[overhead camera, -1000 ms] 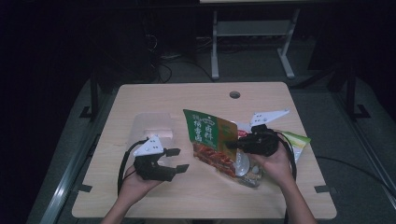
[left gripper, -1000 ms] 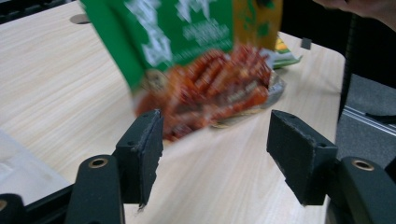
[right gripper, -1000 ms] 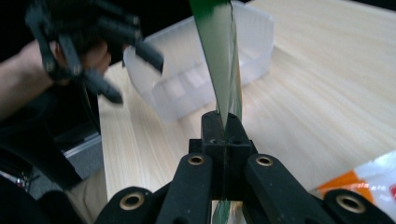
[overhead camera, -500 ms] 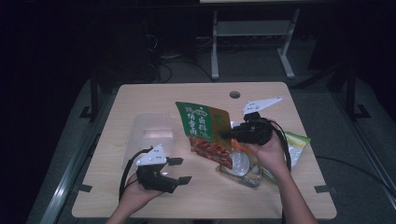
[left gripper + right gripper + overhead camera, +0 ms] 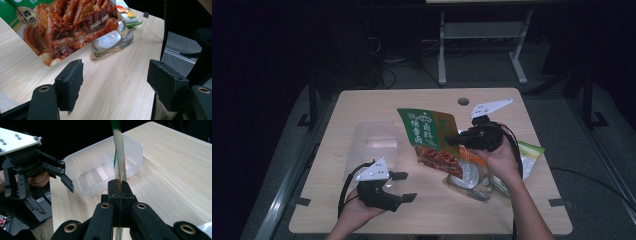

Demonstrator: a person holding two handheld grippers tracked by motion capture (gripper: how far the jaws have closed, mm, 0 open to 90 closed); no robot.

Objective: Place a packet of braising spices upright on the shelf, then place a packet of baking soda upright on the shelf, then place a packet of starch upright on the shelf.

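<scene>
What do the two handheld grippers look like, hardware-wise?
Both are black. The left gripper and right gripper each carry a pale three-cornered plate with small studs on top and trail a black cable. Jaws are black linkage arms with brass-coloured pivot rings, ending in thick, rough-edged black pads. Forearms are bare, no sleeves visible.

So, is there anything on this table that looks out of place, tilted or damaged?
Nothing looks damaged or spilled. The green food pouch hangs tilted above the table, pinched at its edge by the right gripper. The clear plastic box sits level, and other packets lie flat. The left gripper is open and empty.
</scene>
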